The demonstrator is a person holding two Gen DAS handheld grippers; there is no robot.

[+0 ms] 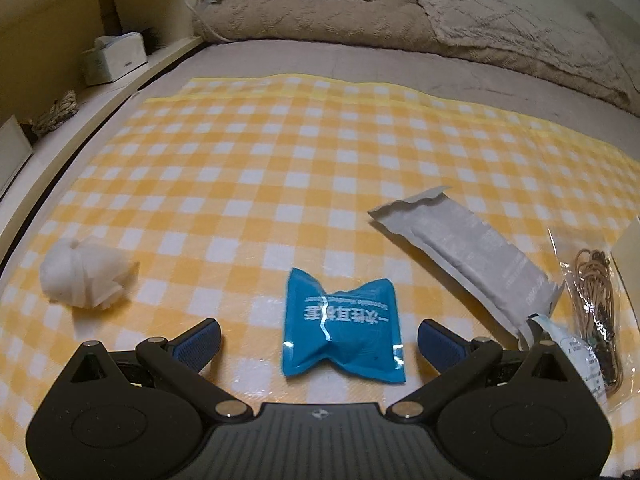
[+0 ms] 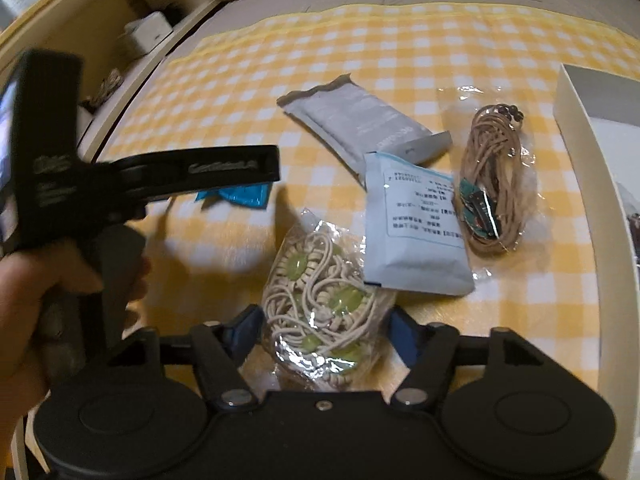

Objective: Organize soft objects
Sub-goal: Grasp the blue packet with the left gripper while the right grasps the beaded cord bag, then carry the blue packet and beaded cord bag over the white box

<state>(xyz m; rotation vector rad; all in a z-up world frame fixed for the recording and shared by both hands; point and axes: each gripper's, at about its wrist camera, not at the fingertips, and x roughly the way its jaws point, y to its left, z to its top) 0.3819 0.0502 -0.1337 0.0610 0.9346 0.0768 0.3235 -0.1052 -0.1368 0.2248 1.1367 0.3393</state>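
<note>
The left tool hangs over a yellow-and-white checked cloth spread on a bed, and its jaws stand wide with a blue sachet lying flat on the cloth between them, not touched by either blue pad. To the left of it, well apart, lies a white crumpled wad. To the right lies a long grey packet, set diagonal, and beyond its near end is a clear bag with tan cord. The right tool has its jaws half closed around a clear bag of cream cords with green beads; the pads sit at both sides of the bag, but I cannot tell if they press it already. A pale blue printed pouch lies just beside this bag, its lower corner overlapping it, and its upper edge overlaps the grey packet. At the right edge stands a white box with an open top. In the right wrist view, a hand holds the black left tool at the left side, and this covers part of the blue sachet. Beige pillows lie at the head of the bed, and a tissue box stands on a shelf at the side.
</note>
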